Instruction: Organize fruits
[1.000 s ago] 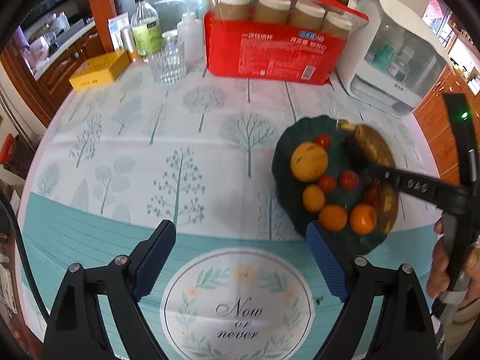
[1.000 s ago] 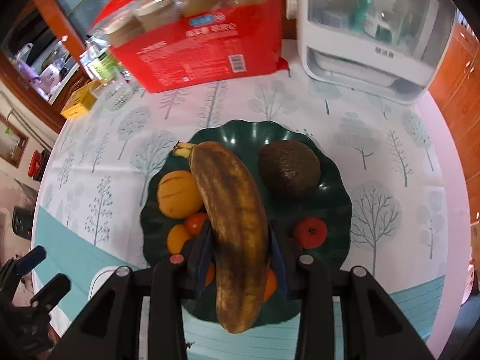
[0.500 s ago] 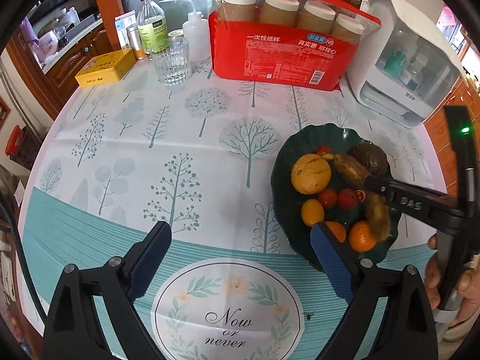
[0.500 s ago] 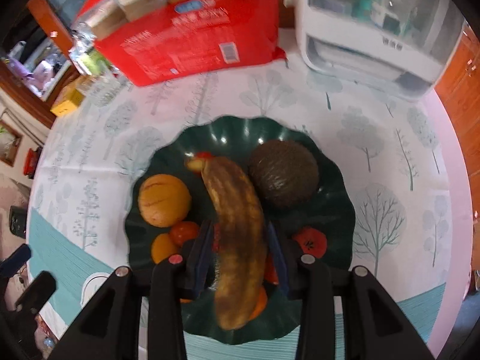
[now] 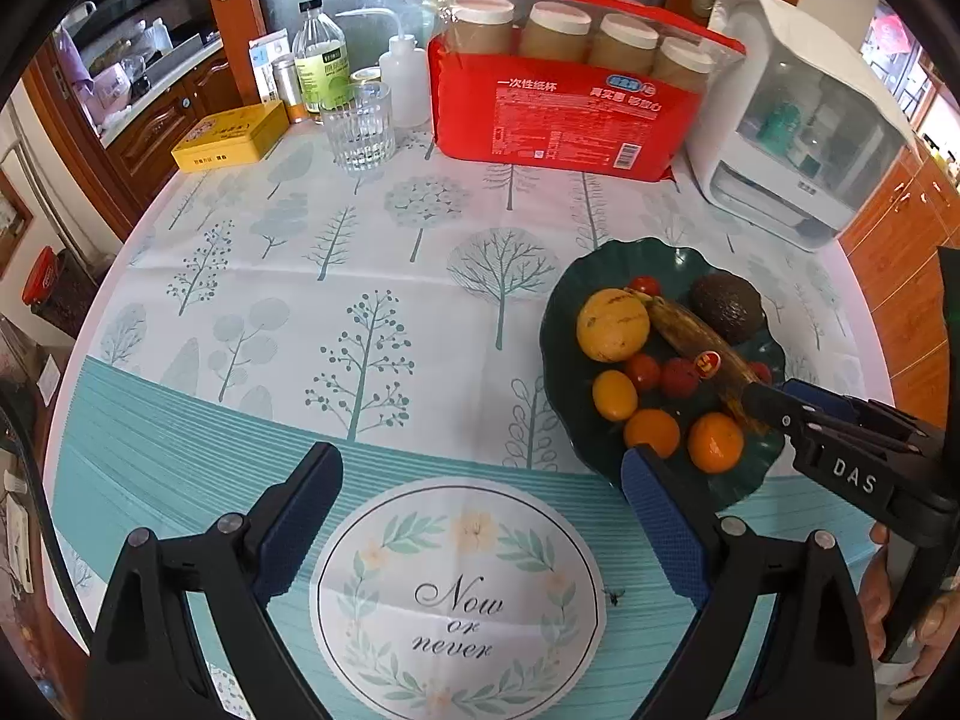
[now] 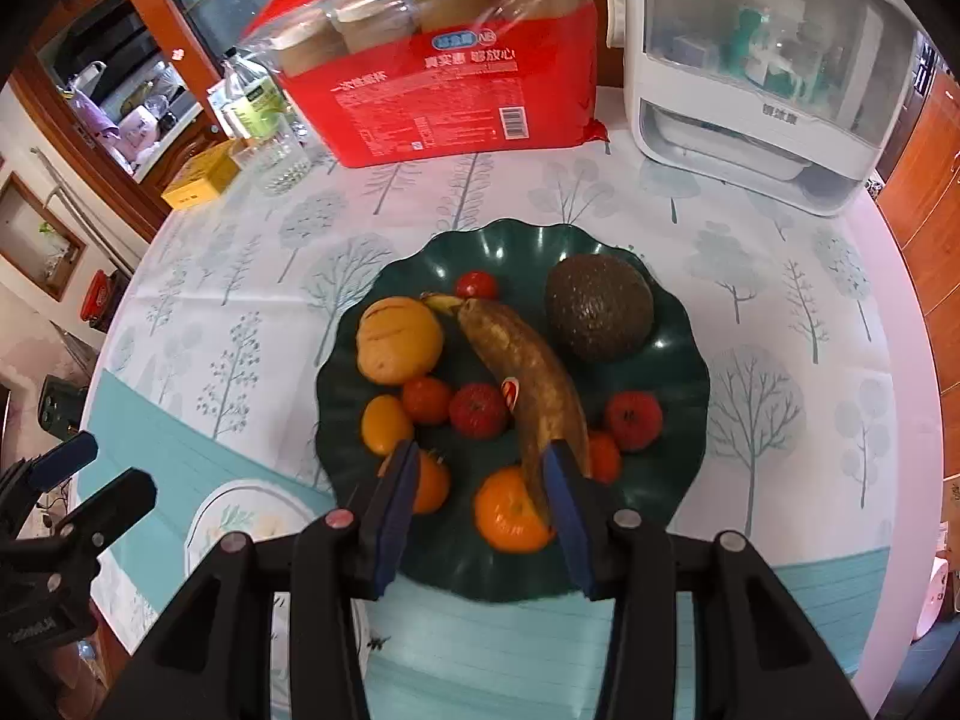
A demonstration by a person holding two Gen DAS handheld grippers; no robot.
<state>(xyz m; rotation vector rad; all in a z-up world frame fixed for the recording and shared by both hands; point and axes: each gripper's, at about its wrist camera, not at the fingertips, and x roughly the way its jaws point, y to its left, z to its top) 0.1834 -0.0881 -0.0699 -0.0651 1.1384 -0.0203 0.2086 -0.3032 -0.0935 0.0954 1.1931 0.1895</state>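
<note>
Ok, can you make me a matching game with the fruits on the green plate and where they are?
Things:
1. brown spotted banana
2. dark bumpy avocado
3. big yellow round fruit
4. left gripper

Places or states:
a. far right part of the dark green wavy plate
b. left side of the plate
c. open, above the tablecloth
d. down the plate's middle

Pairs: 1-d, 2-a, 3-b, 4-c

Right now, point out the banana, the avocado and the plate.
banana (image 6: 528, 366): right wrist view, middle of its peel.
avocado (image 6: 599, 307): right wrist view, centre of its skin.
plate (image 6: 681, 360): right wrist view, bare right side.
</note>
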